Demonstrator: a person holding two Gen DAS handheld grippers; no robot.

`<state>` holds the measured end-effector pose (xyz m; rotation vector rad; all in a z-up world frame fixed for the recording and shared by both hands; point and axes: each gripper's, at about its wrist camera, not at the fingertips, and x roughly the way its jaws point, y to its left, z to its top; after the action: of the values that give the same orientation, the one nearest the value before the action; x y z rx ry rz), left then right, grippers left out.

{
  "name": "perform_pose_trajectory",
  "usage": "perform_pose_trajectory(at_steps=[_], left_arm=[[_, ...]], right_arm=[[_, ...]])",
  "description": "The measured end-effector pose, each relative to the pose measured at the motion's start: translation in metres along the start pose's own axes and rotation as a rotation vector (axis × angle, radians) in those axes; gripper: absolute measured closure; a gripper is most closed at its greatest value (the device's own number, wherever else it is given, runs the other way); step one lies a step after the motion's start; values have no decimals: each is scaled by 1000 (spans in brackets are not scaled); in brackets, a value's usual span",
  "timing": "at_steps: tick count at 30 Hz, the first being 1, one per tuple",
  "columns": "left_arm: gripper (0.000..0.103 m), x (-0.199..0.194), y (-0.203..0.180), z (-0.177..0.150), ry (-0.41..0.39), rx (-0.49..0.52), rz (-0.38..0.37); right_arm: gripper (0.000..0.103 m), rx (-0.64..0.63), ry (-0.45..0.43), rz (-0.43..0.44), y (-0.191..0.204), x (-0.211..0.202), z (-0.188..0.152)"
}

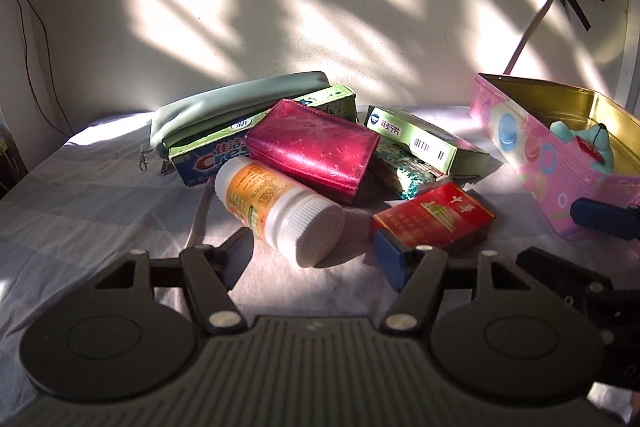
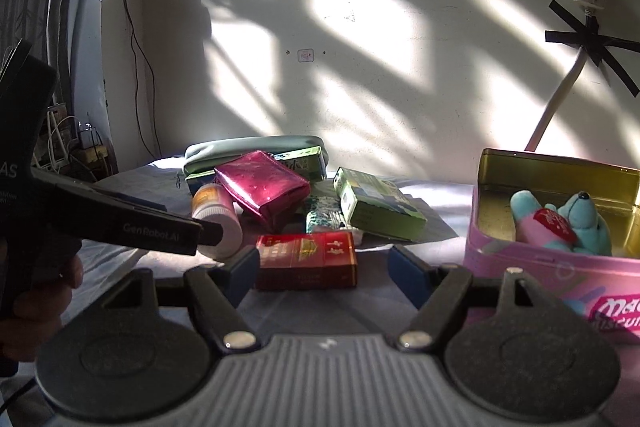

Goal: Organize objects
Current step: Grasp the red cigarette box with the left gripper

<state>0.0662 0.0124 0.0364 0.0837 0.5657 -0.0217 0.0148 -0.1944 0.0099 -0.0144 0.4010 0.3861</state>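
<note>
A pile of small things lies on a pale blue-and-white cloth-covered tabletop [image 1: 80, 195] against a sunlit wall. Farthest left of the left tongs [image 1: 316, 259], at the back, a sage-green soft zip pouch [image 1: 224, 107] rests on a long green-and-blue toothpaste carton [image 1: 208, 157]. Ahead of the left tongs a glossy magenta embossed wallet [image 1: 316, 151] leans over that carton, and just in front of it a white plastic pill bottle with an orange label [image 1: 276, 211] lies on its side, its ribbed cap toward the tongs and lying between the two blue pads without touching either; these tongs stand half wide and hold nothing. To the right, behind a teal-speckled packet [image 1: 408, 175], sits a light green cardboard medicine box [image 1: 416, 141]. A red cigarette pack with gold print [image 1: 436, 217] lies just beyond the right pad of the left tongs; seen from the right wrist, the pack [image 2: 308, 261] is between the fingers of the right tongs [image 2: 324, 273], which stand apart from it on both sides and are empty. Far right, an open pink tin box with a gold interior [image 2: 520, 279] holds a turquoise plush toy [image 2: 580, 223].
</note>
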Motion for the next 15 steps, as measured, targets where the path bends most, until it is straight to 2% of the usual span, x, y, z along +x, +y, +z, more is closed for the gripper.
perform_pose_trajectory(at_steps=[10, 13, 15], left_arm=[[34, 10, 66, -20, 45, -143, 85], [34, 10, 76, -24, 55, -169, 73], [34, 8, 77, -24, 56, -178, 39]], right_arm=[[30, -111, 77, 23, 41, 28, -2], [29, -125, 104, 0, 43, 43, 0], [24, -115, 132, -20, 40, 54, 3]])
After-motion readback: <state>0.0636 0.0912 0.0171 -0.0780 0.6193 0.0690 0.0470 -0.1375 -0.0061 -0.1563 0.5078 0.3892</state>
